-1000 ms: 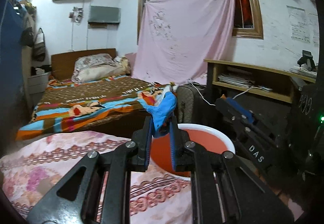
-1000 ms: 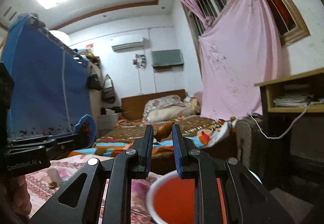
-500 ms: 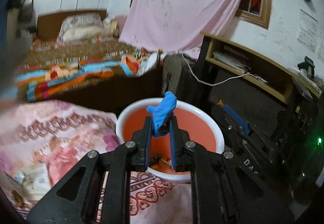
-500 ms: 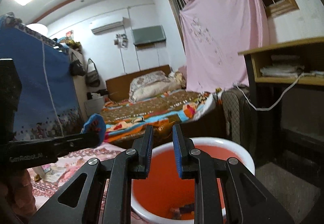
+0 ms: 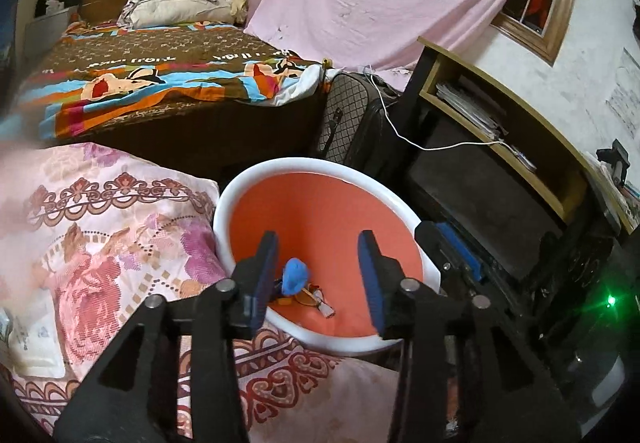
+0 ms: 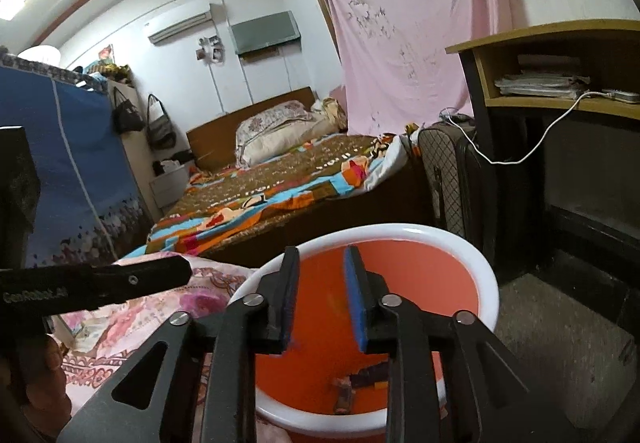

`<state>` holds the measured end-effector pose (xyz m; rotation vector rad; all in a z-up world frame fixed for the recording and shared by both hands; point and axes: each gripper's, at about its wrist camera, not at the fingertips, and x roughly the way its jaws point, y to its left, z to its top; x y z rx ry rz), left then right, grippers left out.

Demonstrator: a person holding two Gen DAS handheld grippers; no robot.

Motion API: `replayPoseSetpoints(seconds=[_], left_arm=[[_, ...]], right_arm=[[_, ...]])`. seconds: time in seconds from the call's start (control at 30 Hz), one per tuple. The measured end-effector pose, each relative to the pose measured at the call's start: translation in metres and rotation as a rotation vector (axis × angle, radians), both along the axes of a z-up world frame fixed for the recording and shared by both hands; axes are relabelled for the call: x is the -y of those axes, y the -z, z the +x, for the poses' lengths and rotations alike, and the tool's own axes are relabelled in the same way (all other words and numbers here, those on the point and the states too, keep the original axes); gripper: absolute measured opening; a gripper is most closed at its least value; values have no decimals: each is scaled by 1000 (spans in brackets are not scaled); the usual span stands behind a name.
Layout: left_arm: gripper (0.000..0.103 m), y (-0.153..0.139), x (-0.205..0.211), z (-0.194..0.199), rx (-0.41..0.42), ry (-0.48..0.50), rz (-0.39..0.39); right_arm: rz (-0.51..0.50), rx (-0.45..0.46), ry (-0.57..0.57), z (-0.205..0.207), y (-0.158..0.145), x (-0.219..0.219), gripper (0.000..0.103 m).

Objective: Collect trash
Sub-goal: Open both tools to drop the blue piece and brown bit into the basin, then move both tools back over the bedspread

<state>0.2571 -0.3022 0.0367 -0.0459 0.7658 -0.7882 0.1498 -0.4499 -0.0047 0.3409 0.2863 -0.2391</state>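
Over an orange bin (image 5: 320,211) with a white rim, the left gripper (image 5: 318,271) has just spread its jaws; a blue scrap (image 5: 295,275) lies inside, seemingly among other litter. The right gripper (image 6: 322,297), also just widening, holds nothing

The pink flowered bed cover (image 5: 112,243) fills the lower left. The white-rimmed orange basin (image 5: 320,211) sits at its edge, middle of the frame, with a blue scrap (image 5: 295,275) and other small trash inside.
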Motion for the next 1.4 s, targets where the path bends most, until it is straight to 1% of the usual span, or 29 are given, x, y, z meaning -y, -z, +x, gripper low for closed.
replayPoseSetpoints(seconds=[0.03,0.17,0.27,0.3,0.4,0.6,0.67,0.7,0.73,0.77,0.8,0.87,0.97,1.0,1.1,1.4], left_arm=[[27,-1,-2,0,1,-5,-2],[31,-4,-12,-2,19,-38,-8],[36,-8,-25,-6,56,-80,-9],[37,-9,-30,-8,68,-94,-9],[42,-12,-45,-13,97,-134,-9],[56,-18,-80,-25,157,-223,13],[67,-20,-89,-29,173,-249,15],[70,-21,-96,-32,183,-266,15],[74,-21,-101,-34,191,-276,14],[78,-22,-107,-36,199,-288,12],[80,-22,-114,-39,212,-307,12],[90,-23,-125,-46,237,-342,11],[92,-26,-146,-59,294,-413,-7],[92,-26,-151,-62,300,-426,-11],[92,-27,-168,-73,324,-483,-22],[92,-29,-219,-105,443,-652,17]], right_arm=[[1,-1,0,0,0,0,29],[-3,-2,0,0,0,-1,31],[-9,3,0,0,-1,-2,34],[-12,8,0,-1,-1,-2,35],[-25,30,2,-3,-6,-6,45],[-51,53,-8,-7,-13,-16,47],[-60,63,-15,-9,-16,-21,53],[-65,67,-17,-9,-17,-23,65],[-69,74,-20,-10,-18,-25,79],[-71,83,-22,-11,-19,-27,82],[-73,95,-25,-12,-20,-28,82],[-84,116,-27,-15,-24,-32,84],[-105,151,-33,-20,-29,-38,95],[-110,163,-40,-20,-31,-40,102],[-146,210,-69,-27,-39,-54,103],[-292,351,-174,-44,-62,-105,103]])
